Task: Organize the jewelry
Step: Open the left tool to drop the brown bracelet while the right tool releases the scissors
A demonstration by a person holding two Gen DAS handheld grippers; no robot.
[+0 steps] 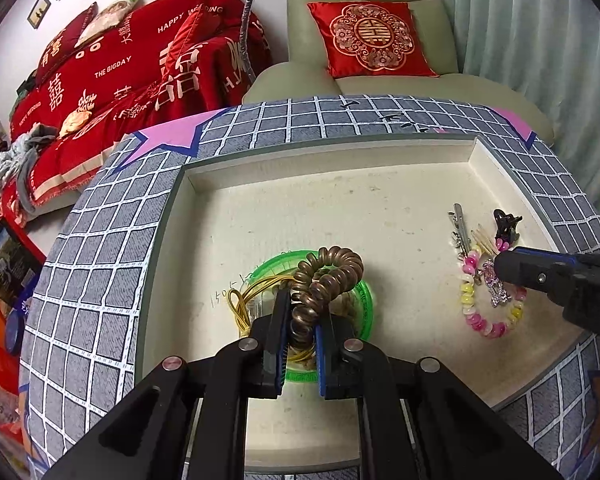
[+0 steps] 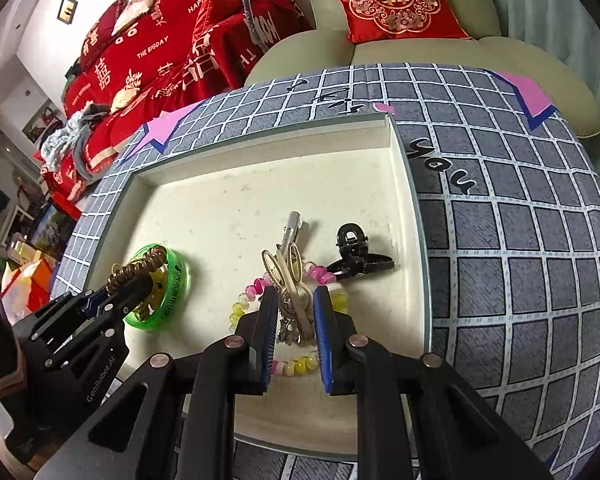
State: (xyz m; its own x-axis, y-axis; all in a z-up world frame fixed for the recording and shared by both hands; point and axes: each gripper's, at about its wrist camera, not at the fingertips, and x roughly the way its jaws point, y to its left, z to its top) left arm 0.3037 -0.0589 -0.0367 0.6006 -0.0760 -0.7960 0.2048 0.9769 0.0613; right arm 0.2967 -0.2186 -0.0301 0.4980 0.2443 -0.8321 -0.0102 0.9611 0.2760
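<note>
Gripping: L hand-held gripper [image 1: 300, 316] coil tie [image 1: 324, 280] | R hand-held gripper [image 2: 296, 308] clips [image 2: 290, 280]

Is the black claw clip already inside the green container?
No. In the right wrist view the black claw clip lies on the tray floor at the right, well apart from the green container on the left.
</note>
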